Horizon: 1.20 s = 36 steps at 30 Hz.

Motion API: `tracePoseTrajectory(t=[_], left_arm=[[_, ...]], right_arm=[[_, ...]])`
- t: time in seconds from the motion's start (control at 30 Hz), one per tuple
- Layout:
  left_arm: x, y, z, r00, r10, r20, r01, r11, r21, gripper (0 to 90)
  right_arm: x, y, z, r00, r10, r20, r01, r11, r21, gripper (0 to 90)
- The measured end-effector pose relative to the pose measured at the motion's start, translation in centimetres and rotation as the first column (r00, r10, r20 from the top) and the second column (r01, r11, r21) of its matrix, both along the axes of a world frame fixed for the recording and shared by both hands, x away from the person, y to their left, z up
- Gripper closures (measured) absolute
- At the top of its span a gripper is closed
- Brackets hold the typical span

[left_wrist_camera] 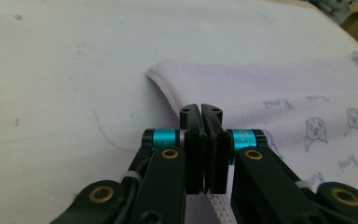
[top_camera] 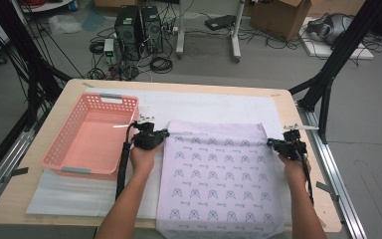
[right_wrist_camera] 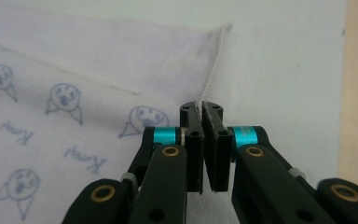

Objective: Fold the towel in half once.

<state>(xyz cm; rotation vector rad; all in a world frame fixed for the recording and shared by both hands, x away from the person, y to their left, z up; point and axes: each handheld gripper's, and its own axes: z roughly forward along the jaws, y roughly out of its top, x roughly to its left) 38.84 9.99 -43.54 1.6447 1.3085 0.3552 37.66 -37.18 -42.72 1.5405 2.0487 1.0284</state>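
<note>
both grippers (left_wrist_camera: 200, 109) (right_wrist_camera: 201, 107) pinch the face-printed cloth (top_camera: 219, 169) edges.

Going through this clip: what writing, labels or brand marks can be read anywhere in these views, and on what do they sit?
Cursive word repeated beside small face drawings on the pale printed cloth: too blurred to read for sure.
Pink basket: no writing seen.
Left gripper and right gripper, both shut on the cloth's edge: no markings seen.
Computer towers on the floor: any labels too small to read.
</note>
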Motion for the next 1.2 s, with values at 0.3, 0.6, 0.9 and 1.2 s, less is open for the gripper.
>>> tracePoseTrajectory(t=[0.3,0.6,0.9,1.2], left_arm=[[-1.6,0.3,1.1,0.9947,-0.081,0.063,0.079,0.9959,0.045,87.4],[-4.4,0.7,1.5,0.9868,-0.138,0.084,0.132,0.9879,0.082,87.4],[-8.6,1.3,1.2,0.9782,-0.184,0.097,0.178,0.9818,0.067,87.4],[-12.5,2.0,0.6,0.9648,-0.232,0.125,0.225,0.9723,0.064,87.4]], right_arm=[[-0.9,0.0,1.4,0.9979,0.045,0.047,-0.047,0.9984,0.031,87.8],[-4.5,-0.3,1.7,0.9923,0.105,0.066,-0.108,0.9933,0.042,87.6],[-8.9,-0.6,1.2,0.9842,0.151,0.093,-0.155,0.9869,0.044,87.5],[-12.4,-0.9,0.8,0.9793,0.173,0.106,-0.179,0.9825,0.051,87.6]])
